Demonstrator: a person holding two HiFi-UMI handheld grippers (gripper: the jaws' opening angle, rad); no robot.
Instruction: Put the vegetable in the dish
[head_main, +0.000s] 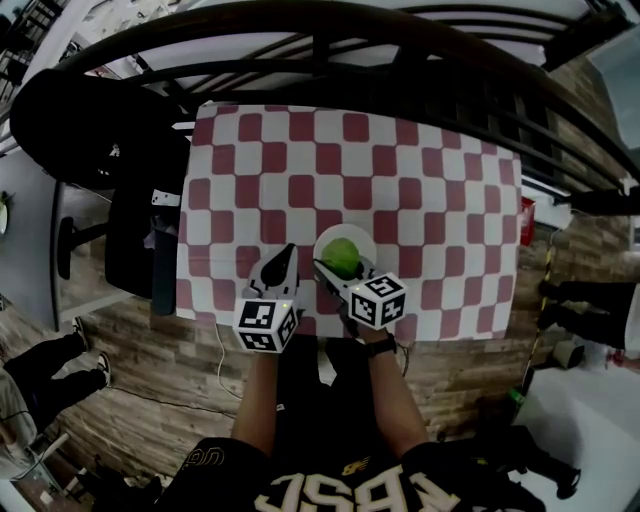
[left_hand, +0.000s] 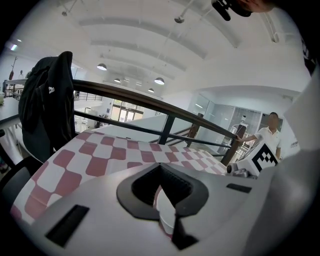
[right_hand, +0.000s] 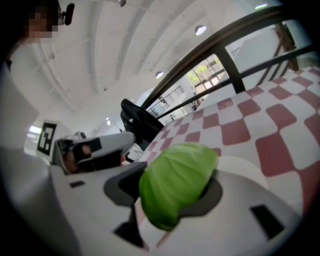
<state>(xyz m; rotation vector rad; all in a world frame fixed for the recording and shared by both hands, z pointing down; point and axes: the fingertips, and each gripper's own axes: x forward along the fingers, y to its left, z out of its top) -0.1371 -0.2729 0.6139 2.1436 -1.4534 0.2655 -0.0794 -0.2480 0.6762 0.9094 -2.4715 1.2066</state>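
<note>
A round green leafy vegetable is held between the jaws of my right gripper, which is shut on it. It hangs just over a white dish near the front edge of the red-and-white checked table. In the right gripper view the vegetable fills the space between the jaws, with the dish's rim right behind it. My left gripper rests just left of the dish, jaws together and holding nothing. The left gripper view shows its closed jaws over the tablecloth.
A black jacket hangs on a chair at the table's left side. A dark railing runs behind the far edge. A small red item sits at the right edge. People stand on the floor around.
</note>
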